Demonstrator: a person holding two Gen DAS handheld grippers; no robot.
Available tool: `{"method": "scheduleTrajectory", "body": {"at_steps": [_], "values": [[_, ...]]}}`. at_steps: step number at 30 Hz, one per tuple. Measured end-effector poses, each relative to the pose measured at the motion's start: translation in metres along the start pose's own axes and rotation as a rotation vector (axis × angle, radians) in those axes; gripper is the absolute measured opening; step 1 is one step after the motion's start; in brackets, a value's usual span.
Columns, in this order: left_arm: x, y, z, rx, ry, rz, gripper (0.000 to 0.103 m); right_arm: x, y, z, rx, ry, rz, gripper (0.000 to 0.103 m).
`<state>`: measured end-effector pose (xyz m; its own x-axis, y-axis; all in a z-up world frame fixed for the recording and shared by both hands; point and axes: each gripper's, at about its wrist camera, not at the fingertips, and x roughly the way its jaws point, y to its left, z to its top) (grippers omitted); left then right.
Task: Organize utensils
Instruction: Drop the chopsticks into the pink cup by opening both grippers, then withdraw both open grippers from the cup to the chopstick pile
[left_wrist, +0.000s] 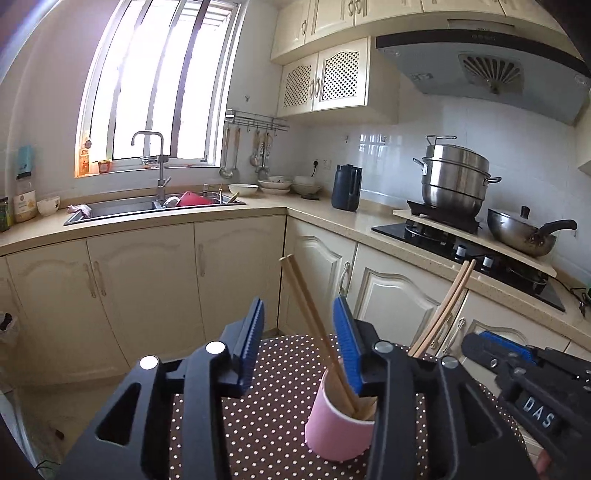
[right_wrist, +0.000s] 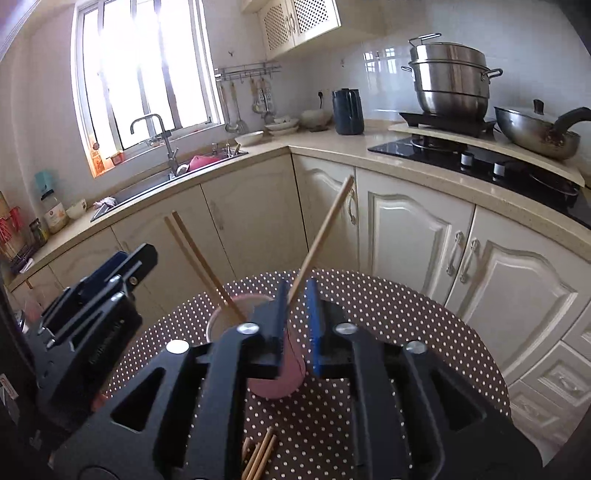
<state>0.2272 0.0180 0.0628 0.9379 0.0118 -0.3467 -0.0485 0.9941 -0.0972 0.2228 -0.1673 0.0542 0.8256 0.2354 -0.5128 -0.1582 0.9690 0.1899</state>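
Note:
A pink cup (left_wrist: 338, 424) stands on the round dotted tablecloth (left_wrist: 258, 406) and holds two wooden chopsticks (left_wrist: 310, 314) that lean left. My left gripper (left_wrist: 299, 343) is open and empty just above and behind the cup. My right gripper (right_wrist: 297, 314) has its jaws narrowly apart above the cup (right_wrist: 275, 376), with one chopstick (right_wrist: 323, 232) standing up between them; that pair leans right in the left wrist view (left_wrist: 443, 306). I cannot tell if the fingers still pinch it. Several more chopsticks (right_wrist: 258, 458) lie on the table under the right gripper.
Cream cabinets (right_wrist: 406, 236) ring the table closely. Behind are a sink (left_wrist: 147, 206), a dark kettle (left_wrist: 345, 186), a gas hob (left_wrist: 461, 251) with a steel steamer pot (left_wrist: 456, 181) and a wok (left_wrist: 524, 230).

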Motion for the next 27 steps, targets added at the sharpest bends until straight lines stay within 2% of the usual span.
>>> {"method": "scheduleTrajectory", "body": {"at_steps": [1, 2, 21, 23, 27], "values": [[-0.001, 0.000, -0.001, -0.001, 0.001, -0.002, 0.040, -0.001, -0.001, -0.002, 0.003, -0.005, -0.004, 0.059], [-0.004, 0.002, -0.002, 0.000, 0.001, -0.002, 0.040, -0.004, -0.001, -0.004, 0.007, -0.017, -0.007, 0.061], [-0.040, 0.000, -0.026, 0.031, 0.039, -0.011, 0.048, -0.044, 0.005, -0.030, 0.012, -0.023, 0.001, 0.061], [-0.043, 0.001, -0.030, 0.031, 0.046, -0.014, 0.050, -0.047, 0.006, -0.033, 0.010, -0.022, -0.002, 0.067], [-0.050, -0.001, -0.040, 0.052, 0.059, 0.000, 0.050, -0.051, 0.006, -0.043, 0.008, -0.006, 0.001, 0.072]]}}
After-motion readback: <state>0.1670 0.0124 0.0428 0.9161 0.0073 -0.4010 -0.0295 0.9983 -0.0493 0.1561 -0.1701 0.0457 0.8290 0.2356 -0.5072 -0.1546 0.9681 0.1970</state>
